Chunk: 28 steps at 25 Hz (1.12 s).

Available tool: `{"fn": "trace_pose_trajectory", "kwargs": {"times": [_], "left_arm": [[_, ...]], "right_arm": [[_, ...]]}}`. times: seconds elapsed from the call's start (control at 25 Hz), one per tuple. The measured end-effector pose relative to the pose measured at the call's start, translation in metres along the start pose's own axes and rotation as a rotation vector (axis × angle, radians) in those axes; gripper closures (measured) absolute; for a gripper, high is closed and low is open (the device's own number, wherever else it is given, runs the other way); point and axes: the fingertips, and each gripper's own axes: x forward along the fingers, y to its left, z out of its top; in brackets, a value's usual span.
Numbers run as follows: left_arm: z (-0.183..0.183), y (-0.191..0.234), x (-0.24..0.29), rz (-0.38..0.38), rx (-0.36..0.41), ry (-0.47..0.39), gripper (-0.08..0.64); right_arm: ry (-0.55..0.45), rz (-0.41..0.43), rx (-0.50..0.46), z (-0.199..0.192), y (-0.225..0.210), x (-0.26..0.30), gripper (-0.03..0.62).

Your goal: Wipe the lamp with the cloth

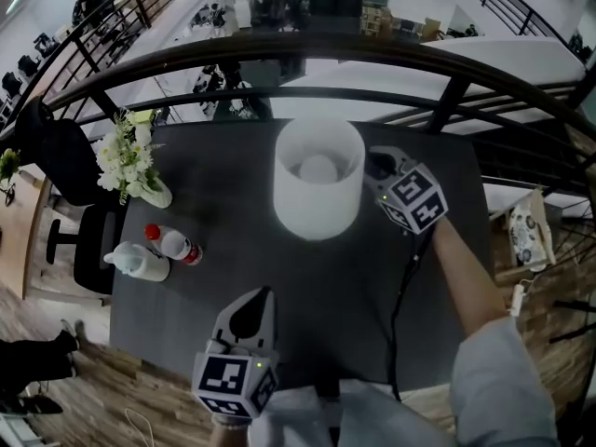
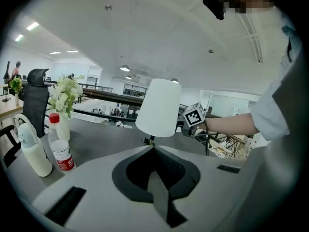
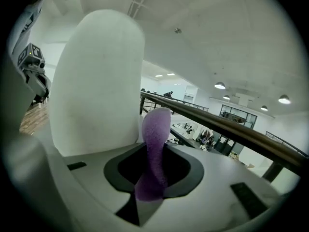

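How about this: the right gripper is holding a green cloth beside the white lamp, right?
Not quite. The cloth is purple, not green; the right gripper view shows it. The right gripper does hold it beside the white lamp.

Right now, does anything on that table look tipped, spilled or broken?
Nothing stands out. The lamp, red-capped bottle and flowers stand upright, no spill shows, and the right gripper pinches a purple cloth beside the lamp.
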Motion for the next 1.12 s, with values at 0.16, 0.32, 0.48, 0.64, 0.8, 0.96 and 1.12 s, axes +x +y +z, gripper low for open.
{"fn": "trace_pose_trajectory", "kwargs": {"times": [0.16,0.32,0.48,0.64,0.8,0.96,1.12], "left_arm": [[-0.006,0.001,-0.003,-0.014,-0.004,0.042,0.551],[-0.015,0.003,-0.005,-0.029,-0.014,0.068,0.551],[-0.025,0.005,-0.008,-0.061,-0.016,0.060,0.551],[-0.040,0.012,-0.011,-0.069,-0.014,0.083,0.551],[-0.049,0.018,-0.016,-0.079,-0.016,0.096,0.551],[-0.051,0.023,-0.019,-0.091,-0.013,0.096,0.551],[-0.056,0.032,-0.021,-0.100,0.011,0.085,0.551]], "right_arm": [[0.044,-0.068,0.032,-0.037,0.010,0.008,0.497],[0.084,-0.100,0.093,-0.071,0.030,0.017,0.497],[0.137,-0.126,0.146,-0.100,0.052,0.019,0.497],[0.174,-0.146,0.167,-0.121,0.074,0.023,0.497],[0.217,-0.161,0.193,-0.136,0.100,0.019,0.497],[0.247,-0.174,0.197,-0.145,0.123,0.011,0.497],[0.282,-0.179,0.175,-0.146,0.147,0.009,0.497]]}}
